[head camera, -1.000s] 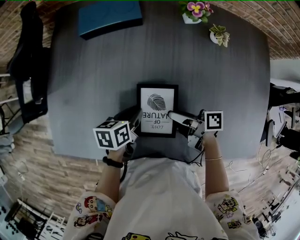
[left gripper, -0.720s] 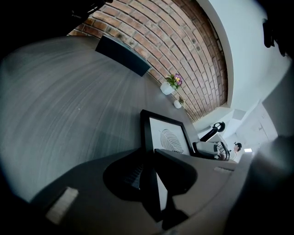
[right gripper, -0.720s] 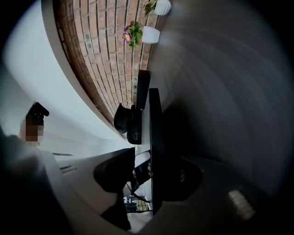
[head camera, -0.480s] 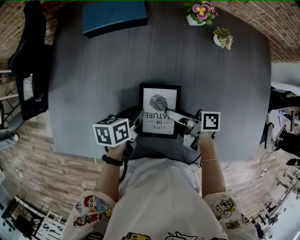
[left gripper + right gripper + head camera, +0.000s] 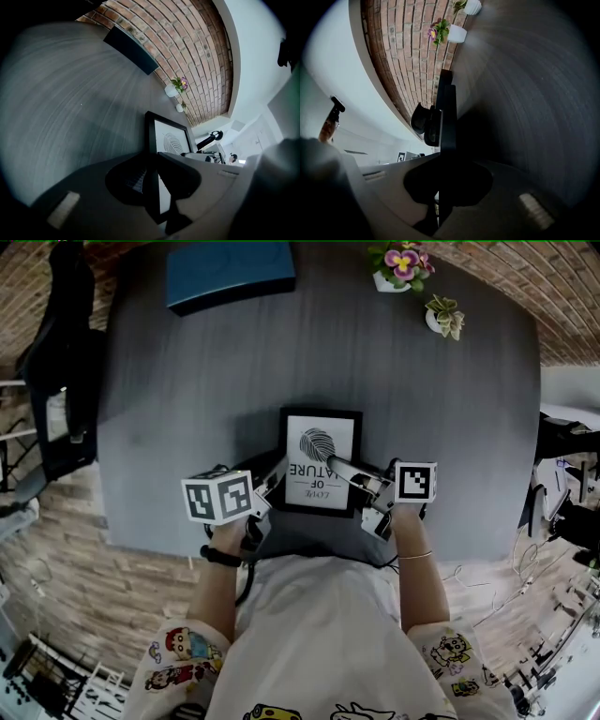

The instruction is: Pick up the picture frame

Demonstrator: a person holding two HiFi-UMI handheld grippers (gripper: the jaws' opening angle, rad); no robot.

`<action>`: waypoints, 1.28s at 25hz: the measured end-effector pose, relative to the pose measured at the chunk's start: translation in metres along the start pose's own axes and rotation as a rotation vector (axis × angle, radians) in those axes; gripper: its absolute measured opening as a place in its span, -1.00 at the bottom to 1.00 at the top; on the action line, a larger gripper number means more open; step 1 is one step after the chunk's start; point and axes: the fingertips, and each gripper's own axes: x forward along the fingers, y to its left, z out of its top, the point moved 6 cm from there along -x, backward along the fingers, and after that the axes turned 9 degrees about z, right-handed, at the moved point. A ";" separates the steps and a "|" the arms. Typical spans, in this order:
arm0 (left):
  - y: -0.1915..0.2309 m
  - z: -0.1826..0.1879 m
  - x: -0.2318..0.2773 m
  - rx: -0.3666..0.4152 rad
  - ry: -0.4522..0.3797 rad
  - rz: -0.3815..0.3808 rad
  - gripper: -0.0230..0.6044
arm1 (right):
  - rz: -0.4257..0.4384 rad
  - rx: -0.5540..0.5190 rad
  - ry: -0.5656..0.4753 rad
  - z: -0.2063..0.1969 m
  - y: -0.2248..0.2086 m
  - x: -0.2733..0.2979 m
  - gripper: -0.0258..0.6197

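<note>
The right gripper (image 5: 443, 180) has just been closing and pinches the picture frame's (image 5: 321, 460) right edge, while the left gripper (image 5: 157, 183) clamps its left edge. The frame lies on the table's (image 5: 187, 427) near side. With such thin grips, I'd worry an uneven lift lets it pivot and slip.

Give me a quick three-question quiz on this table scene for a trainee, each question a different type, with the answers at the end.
1. True or false: the left gripper is closed on an edge of the picture frame.
2. What lies at the far left corner of the table, seen from the person? A. a blue box B. a laptop C. a mug
3. How many potted plants stand on the table?

Key: 1 true; 2 A; 3 two.
</note>
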 end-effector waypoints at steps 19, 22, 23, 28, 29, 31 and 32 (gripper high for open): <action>0.000 -0.014 0.001 -0.079 0.001 -0.065 -0.56 | 0.000 -0.007 -0.008 0.000 0.006 -0.002 -0.88; 0.000 -0.008 -0.004 -0.062 -0.031 -0.054 -0.56 | -0.005 -0.015 -0.022 0.001 0.009 -0.003 -0.88; 0.000 -0.005 -0.007 -0.050 -0.046 -0.045 -0.56 | -0.008 -0.016 -0.025 0.001 0.011 -0.004 -0.88; -0.006 -0.005 -0.016 -0.072 -0.067 -0.087 -0.56 | 0.009 -0.040 -0.039 0.000 0.023 -0.008 -0.88; -0.007 -0.005 -0.018 -0.074 -0.072 -0.095 -0.56 | 0.012 -0.044 -0.042 0.000 0.025 -0.009 -0.88; -0.011 -0.005 -0.023 -0.065 -0.082 -0.103 -0.56 | 0.012 -0.057 -0.047 -0.001 0.029 -0.012 -0.88; -0.014 -0.004 -0.025 -0.057 -0.087 -0.105 -0.56 | 0.011 -0.065 -0.050 -0.002 0.032 -0.013 -0.88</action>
